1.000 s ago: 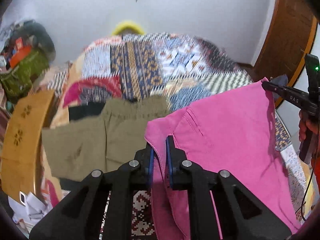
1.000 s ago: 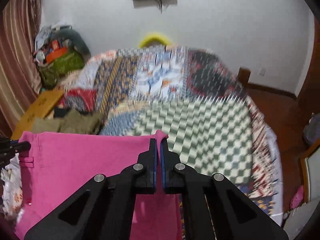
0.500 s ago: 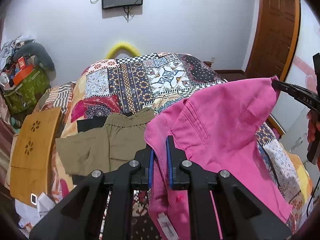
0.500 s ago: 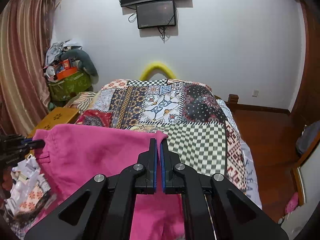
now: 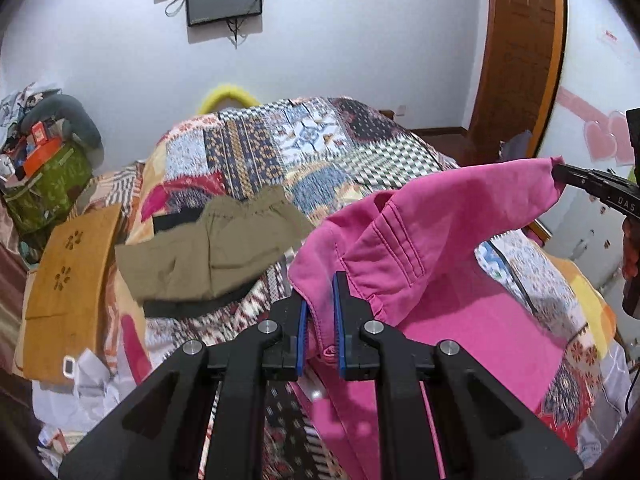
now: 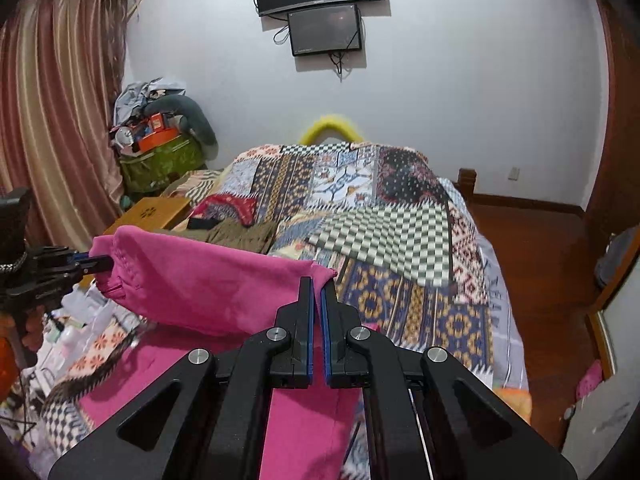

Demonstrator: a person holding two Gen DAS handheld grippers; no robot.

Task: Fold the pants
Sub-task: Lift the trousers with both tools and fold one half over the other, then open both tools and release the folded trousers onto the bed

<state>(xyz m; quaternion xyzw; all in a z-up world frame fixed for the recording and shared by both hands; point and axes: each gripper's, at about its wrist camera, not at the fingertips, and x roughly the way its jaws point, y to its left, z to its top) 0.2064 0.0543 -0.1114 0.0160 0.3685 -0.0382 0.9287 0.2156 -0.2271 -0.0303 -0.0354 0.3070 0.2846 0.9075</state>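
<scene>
Pink pants hang in the air above the patchwork bed, held by both grippers. My left gripper is shut on one corner of their waistband, near a stitched pocket. My right gripper is shut on the other corner of the pink pants; it also shows at the right edge of the left wrist view. The cloth sags between the two grippers and its lower part drapes onto the bed. My left gripper shows at the left of the right wrist view.
The patchwork bedspread covers the bed. Folded olive pants lie on a dark garment at the bed's left side. A wooden board and a cluttered pile stand at the left. A wooden door is at the right.
Both grippers have risen and tilted up, lifting the pink pants higher off the bed. The waistband now sags more between them.
</scene>
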